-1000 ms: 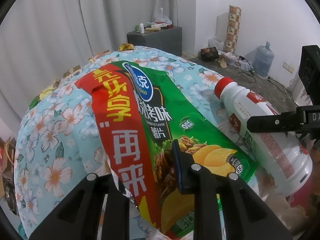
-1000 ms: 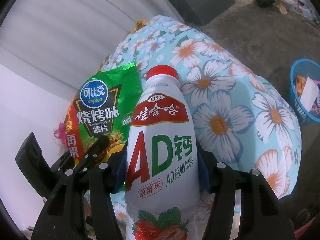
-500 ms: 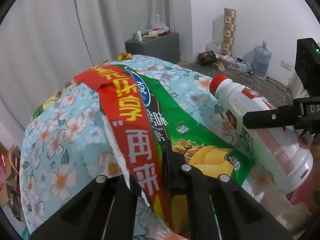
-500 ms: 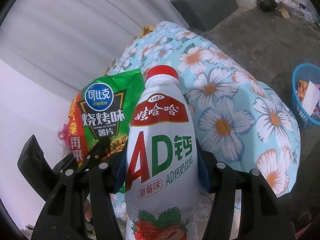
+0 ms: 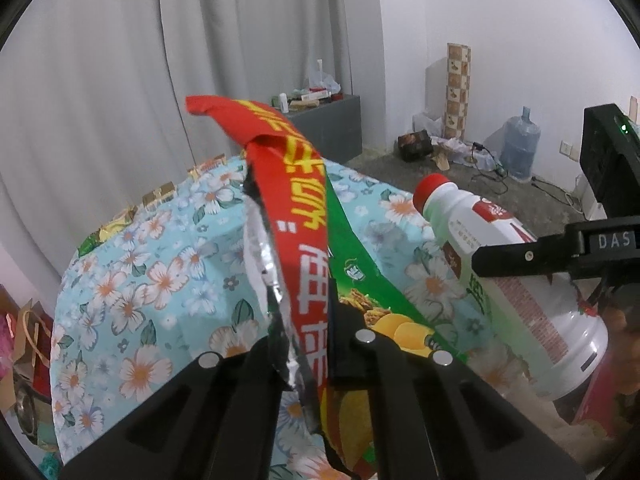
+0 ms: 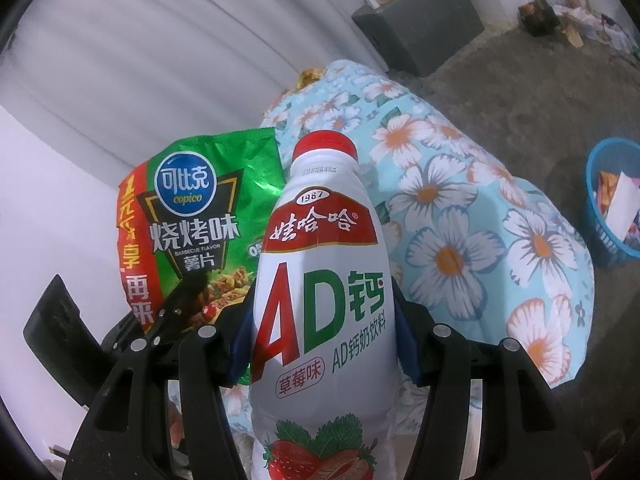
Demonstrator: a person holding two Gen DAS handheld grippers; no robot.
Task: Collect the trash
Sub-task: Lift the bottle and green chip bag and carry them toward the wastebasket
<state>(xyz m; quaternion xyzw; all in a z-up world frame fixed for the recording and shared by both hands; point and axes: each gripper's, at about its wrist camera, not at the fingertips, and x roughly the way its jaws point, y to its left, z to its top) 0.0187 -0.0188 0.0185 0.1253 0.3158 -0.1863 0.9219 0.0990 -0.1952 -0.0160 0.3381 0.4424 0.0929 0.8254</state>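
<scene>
Left gripper (image 5: 310, 344) pinching lower edge of crinkly chip bag (image 5: 304, 216), light, limp, drooping forward. Right gripper (image 6: 324, 320) clamping mid-body of white drink bottle (image 6: 324, 264), rigid, smooth, probably slippery, above floral-cloth counter (image 6: 460, 216).

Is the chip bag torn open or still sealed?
Torn open: the chip bag shows a ragged edge with silver lining exposed, hanging pinched in the left gripper.

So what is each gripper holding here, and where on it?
Left gripper: the green-and-red foil chip bag, pinched at its lower end. Right gripper: the white red-capped drink bottle, clamped around mid-body.
</scene>
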